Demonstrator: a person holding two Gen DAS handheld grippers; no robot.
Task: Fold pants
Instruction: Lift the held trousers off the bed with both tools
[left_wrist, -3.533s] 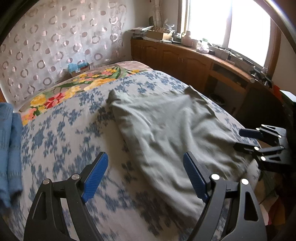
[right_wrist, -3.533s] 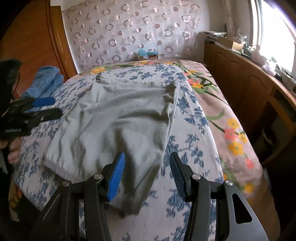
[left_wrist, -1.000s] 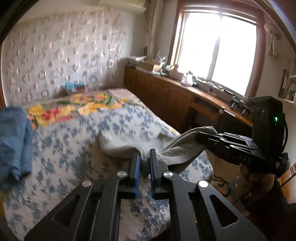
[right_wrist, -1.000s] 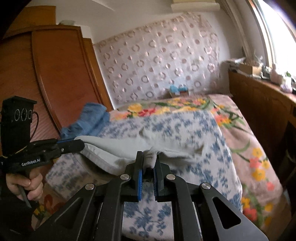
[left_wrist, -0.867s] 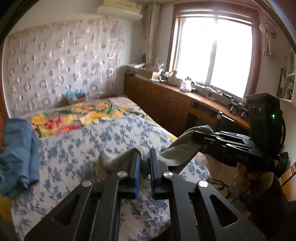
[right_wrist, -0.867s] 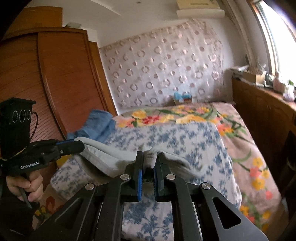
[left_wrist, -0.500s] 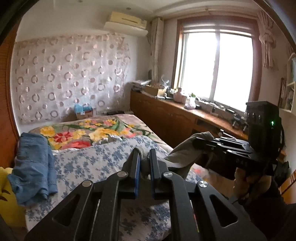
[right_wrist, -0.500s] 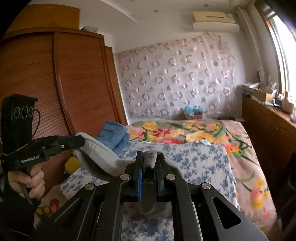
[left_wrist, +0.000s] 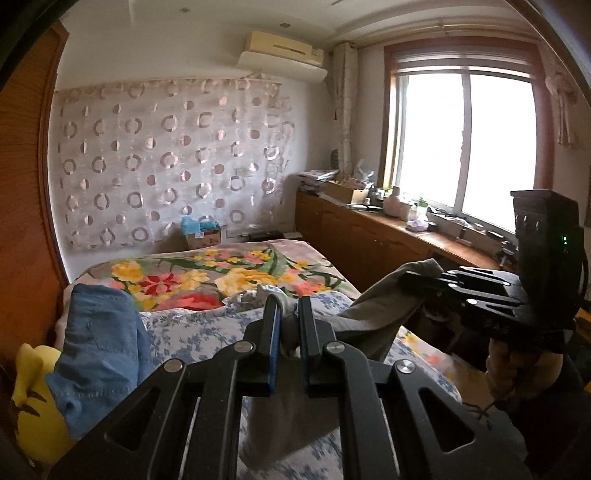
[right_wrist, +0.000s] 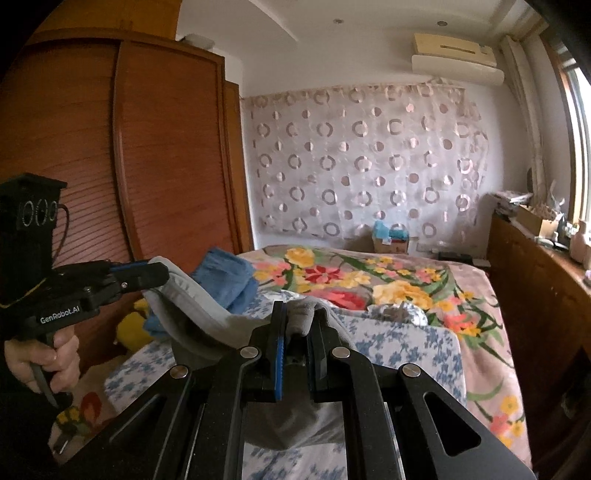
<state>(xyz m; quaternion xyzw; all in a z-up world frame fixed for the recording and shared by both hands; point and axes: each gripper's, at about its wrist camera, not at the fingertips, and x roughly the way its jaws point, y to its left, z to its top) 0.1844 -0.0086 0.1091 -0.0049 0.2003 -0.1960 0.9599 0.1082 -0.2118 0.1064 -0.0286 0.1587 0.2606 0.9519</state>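
The grey pants (left_wrist: 373, 314) hang in the air above the bed, held by both grippers. My left gripper (left_wrist: 287, 314) is shut on one edge of the pants. My right gripper (right_wrist: 297, 319) is shut on another edge of the pants (right_wrist: 192, 306). In the left wrist view the right gripper (left_wrist: 413, 275) shows at the right with cloth in it. In the right wrist view the left gripper (right_wrist: 157, 273) shows at the left, also shut on cloth. The lower part of the pants drops behind the gripper bodies.
The bed (left_wrist: 192, 328) has a blue-flowered sheet and a bright floral blanket (right_wrist: 351, 277). Blue jeans (left_wrist: 99, 332) and a yellow plush toy (left_wrist: 33, 398) lie at its left. A wooden wardrobe (right_wrist: 147, 166) stands left; a cluttered wooden counter (left_wrist: 388, 236) runs under the window.
Both grippers closed on the pants that lay flat on the bed and have lifted them high. Over the last second the views rose further and the pants left the bed.
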